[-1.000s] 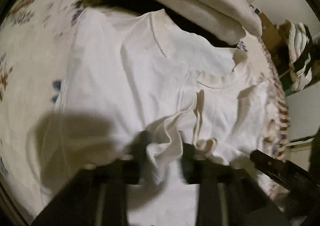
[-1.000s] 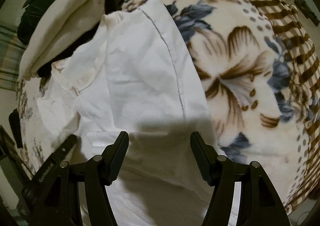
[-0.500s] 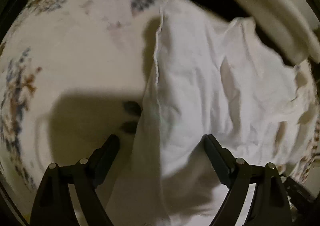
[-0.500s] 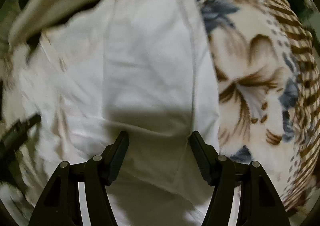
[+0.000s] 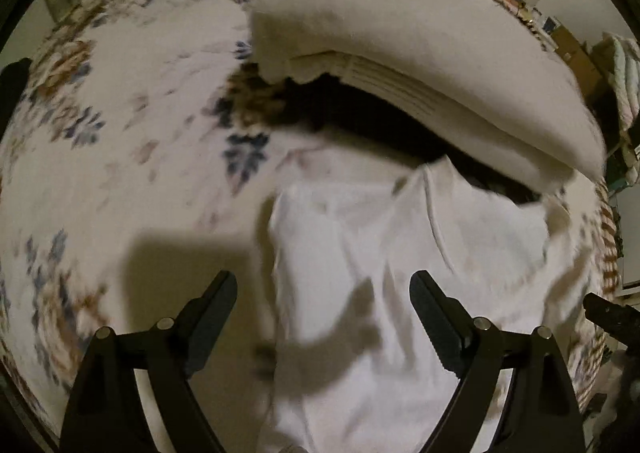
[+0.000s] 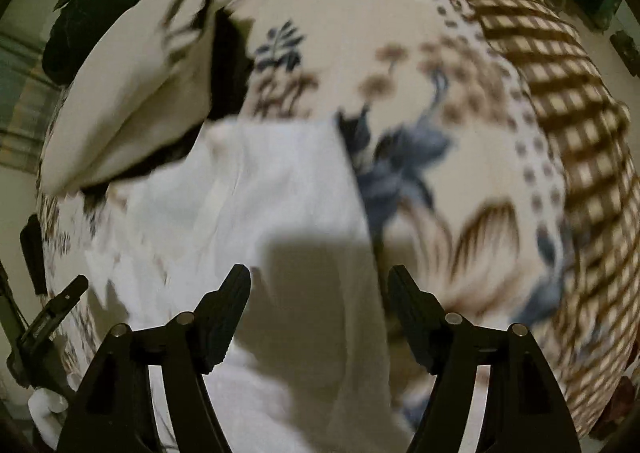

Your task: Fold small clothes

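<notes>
Floral blanket [image 5: 120, 157] bears white shirt [image 5: 380, 293] beneath both grippers.

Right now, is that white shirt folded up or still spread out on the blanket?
Partly folded. The white shirt lies as a narrowed strip with one straight edge on the flowered blanket, but rumpled; neither tongs holds it.

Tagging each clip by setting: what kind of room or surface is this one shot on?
Most likely a bedroom, with the folding done on a bed. A floral fleece blanket covers the whole soft surface, a cream folded quilt or pillow lies at its far side, and the white T-shirt is spread on the blanket.
</notes>
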The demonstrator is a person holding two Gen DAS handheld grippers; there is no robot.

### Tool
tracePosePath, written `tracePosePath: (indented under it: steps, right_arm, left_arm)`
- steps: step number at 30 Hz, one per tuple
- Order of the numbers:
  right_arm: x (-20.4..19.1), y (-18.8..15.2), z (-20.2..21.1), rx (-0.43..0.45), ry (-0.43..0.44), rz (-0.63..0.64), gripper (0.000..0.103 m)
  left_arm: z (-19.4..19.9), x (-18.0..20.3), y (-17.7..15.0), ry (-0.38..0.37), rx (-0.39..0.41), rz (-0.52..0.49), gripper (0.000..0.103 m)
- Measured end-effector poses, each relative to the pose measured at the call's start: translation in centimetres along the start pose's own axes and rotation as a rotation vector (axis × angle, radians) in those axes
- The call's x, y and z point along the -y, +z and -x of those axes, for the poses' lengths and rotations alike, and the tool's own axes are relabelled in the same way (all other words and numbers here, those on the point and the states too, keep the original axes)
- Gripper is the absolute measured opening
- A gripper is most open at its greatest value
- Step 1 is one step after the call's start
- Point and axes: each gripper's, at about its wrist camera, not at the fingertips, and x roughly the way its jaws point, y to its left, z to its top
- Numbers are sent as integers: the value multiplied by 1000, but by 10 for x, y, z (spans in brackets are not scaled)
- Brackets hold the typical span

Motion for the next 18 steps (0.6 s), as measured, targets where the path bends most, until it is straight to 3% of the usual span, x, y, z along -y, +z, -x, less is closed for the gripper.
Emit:
tracePosePath:
  steps: [5,6,7,8,10,11,13,18]
  right_arm:
    - [3,41,-26,-38,62,10,73]
    - [2,47,-30,-38,76,8,71]
    - [1,53,-35,-38,90,8,61]
    - [1,56,-38,-40,100,10,55]
    - [-5,55,-40,-29,124,27,21]
    - [-8,54,-37,-15,131,41,13]
    - [-13,49,-25,29,123,77,6]
    - [-21,24,22,127,168,116,5]
  left_arm:
    - [-40,2,21,-17,-42,1,87]
    - [-45,2,24,-29,-49,11,79]
    - [-50,2,26,-45,-55,25,65]
    - [-53,0,27,-58,-55,34,58]
    - [-48,-3,26,-67,-14,29,15]
    - [-42,-3,24,-80,9,12,12]
    - [-30,-3,18,-102,57,4,7]
    - [22,-2,-5,-157,169,-17,6]
